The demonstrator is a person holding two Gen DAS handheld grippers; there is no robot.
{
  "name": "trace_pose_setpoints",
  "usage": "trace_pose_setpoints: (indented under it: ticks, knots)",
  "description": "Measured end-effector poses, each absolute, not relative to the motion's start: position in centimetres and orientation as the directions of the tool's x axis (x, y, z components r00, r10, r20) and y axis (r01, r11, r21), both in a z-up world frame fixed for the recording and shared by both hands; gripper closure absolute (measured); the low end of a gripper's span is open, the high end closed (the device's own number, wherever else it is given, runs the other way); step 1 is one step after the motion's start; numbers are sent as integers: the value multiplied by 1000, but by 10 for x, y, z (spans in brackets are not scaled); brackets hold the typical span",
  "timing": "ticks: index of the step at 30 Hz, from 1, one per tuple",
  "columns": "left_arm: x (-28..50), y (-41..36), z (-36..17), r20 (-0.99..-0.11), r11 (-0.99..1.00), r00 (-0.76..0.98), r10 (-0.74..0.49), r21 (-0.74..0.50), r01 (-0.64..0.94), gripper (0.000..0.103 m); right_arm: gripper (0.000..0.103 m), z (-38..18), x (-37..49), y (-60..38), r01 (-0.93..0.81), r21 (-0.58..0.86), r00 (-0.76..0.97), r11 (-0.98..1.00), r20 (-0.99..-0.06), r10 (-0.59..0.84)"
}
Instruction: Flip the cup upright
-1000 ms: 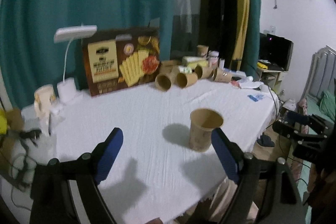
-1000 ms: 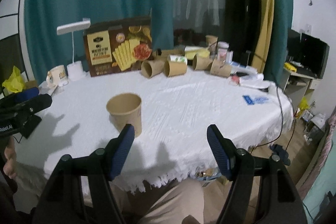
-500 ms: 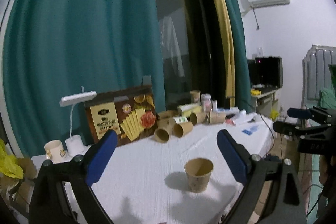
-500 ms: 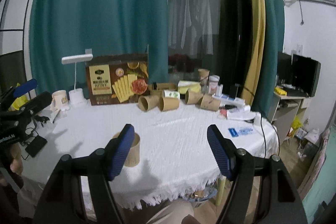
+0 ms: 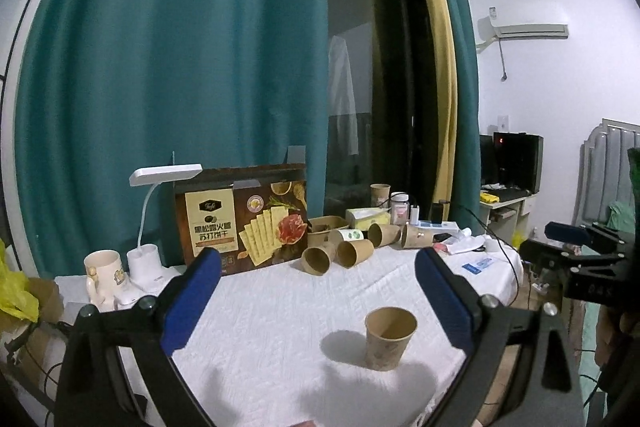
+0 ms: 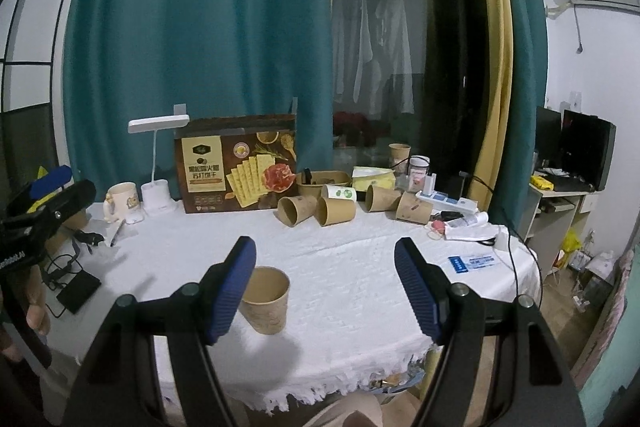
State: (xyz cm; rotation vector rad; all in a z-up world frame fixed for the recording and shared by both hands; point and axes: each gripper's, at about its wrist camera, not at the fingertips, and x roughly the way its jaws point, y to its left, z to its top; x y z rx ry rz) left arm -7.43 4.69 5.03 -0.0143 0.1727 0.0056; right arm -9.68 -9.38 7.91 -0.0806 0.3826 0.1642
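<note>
A brown paper cup (image 5: 389, 338) stands upright, mouth up, on the white tablecloth (image 5: 280, 307) near the table's front edge. It also shows in the right wrist view (image 6: 266, 299), just behind my right gripper's left finger. My left gripper (image 5: 316, 301) is open and empty, raised above and behind the cup. My right gripper (image 6: 325, 289) is open and empty, pulled back from the table's front edge. Each gripper shows at the edge of the other's view.
Several paper cups (image 6: 316, 209) lie on their sides at the back of the table before a cracker box (image 6: 236, 163). A white lamp (image 6: 158, 163), a mug (image 6: 120, 201), cables (image 6: 68, 267), a tissue pack (image 6: 372, 177) and papers (image 6: 468, 223) sit around.
Both grippers have drawn back and up from the cup, which stays upright on the cloth. The views have tilted up, showing more curtain and wall.
</note>
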Motion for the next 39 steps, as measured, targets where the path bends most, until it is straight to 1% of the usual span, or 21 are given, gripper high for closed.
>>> trace_pose_setpoints:
  ticks: [13, 39]
  knots:
    - [-68, 63, 40, -183, 1000, 983, 1, -29, -6, 6, 33, 64, -76, -78, -177, -48, 899, 983, -414, 142]
    - [-63, 55, 36, -194, 1000, 981, -6, -15, 3, 5, 33, 60, -74, -79, -181, -47, 897, 982, -418, 146]
